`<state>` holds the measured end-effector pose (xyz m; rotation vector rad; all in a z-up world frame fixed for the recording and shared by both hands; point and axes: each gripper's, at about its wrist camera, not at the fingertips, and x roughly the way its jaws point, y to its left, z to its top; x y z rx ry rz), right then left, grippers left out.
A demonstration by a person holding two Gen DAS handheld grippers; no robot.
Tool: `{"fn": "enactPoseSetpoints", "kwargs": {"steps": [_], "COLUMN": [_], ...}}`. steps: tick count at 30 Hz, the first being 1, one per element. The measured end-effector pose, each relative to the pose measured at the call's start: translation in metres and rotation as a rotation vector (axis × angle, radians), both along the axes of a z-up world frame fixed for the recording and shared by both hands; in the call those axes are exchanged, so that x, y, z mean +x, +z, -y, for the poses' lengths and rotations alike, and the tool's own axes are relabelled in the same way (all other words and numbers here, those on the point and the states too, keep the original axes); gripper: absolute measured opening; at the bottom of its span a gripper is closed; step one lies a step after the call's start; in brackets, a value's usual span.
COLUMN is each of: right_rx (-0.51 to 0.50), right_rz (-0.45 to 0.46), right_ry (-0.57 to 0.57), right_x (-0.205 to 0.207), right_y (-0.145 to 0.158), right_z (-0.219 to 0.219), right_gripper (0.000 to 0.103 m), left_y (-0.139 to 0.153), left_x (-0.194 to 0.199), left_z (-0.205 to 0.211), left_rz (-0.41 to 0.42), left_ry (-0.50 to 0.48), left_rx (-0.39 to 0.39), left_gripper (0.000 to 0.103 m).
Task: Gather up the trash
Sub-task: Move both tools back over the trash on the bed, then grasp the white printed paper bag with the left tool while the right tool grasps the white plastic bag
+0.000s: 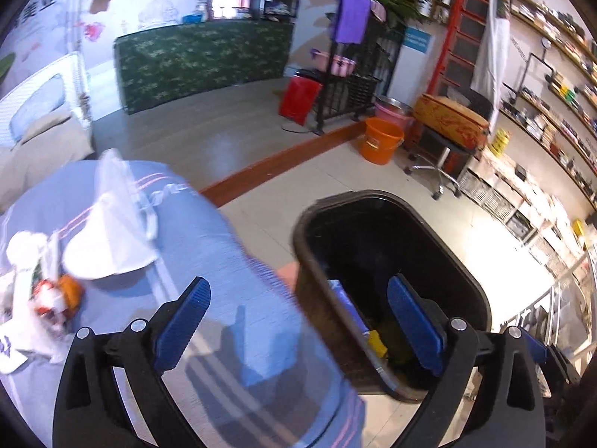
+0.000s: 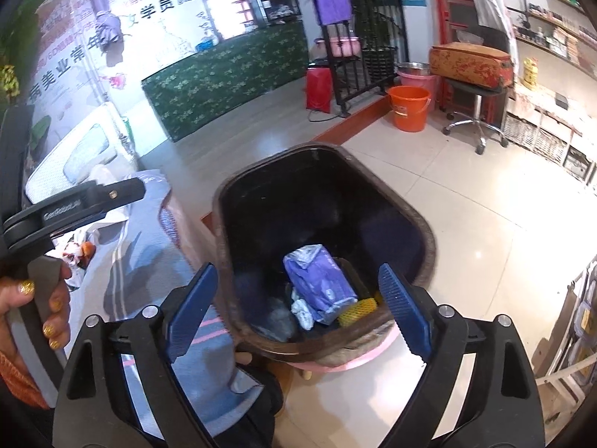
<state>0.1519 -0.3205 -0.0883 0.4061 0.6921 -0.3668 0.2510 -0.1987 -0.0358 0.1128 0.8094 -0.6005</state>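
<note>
black plastic trash bin holds a crinkled blue packet, white tissue and yellow foam net at 5 o'clock; both hand-held grippers, left and right, gape wide, empty.

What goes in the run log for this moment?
left gripper: open, empty | right gripper: open, empty | bin: blue pack inside | bed: trash left

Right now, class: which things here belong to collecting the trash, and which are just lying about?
Belong to the job:
- black bin
- purple packet in it
- yellow foam net in it
- wrappers and tissues on the blue cloth

Just lying about:
- orange bucket
- stool
- red bag
</note>
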Motion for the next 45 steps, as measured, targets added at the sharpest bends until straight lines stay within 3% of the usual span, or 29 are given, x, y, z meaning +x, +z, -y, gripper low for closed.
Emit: {"fn": "enactPoseSetpoints", "kwargs": {"steps": [9, 13, 20, 27, 36, 45], "right_rx": [-0.006, -0.012, -0.025, -0.018, 0.037, 0.032], "right_rz": [0.01, 0.02, 0.027, 0.034, -0.004, -0.022], "right_ry": [0.143, 0.217, 0.333, 0.423, 0.589, 0.713], "right_x": [0.036, 0.053, 0.081, 0.098, 0.124, 0.156], "right_y": [0.009, 0.013, 0.02, 0.024, 0.022, 0.018], "right_z": [-0.036, -0.056, -0.091, -0.126, -0.189, -0.251], "right_gripper": [0.089, 0.089, 0.089, 0.089, 0.089, 0.088], "left_y": [0.007, 0.002, -0.005, -0.011, -0.018, -0.021], "left_x": [0.001, 0.0, -0.001, -0.01, -0.026, -0.016], "left_z": [-0.075, -0.118, -0.191, -0.243, -0.32, -0.375], "left_rz": [0.035, 0.062, 0.015, 0.01, -0.04, -0.062], "left_ry": [0.188, 0.303, 0.483, 0.562, 0.729, 0.775], "left_rx": [0.006, 0.049, -0.017, 0.012, -0.05, -0.087], "left_gripper": [0.094, 0.094, 0.092, 0.085, 0.083, 0.082]}}
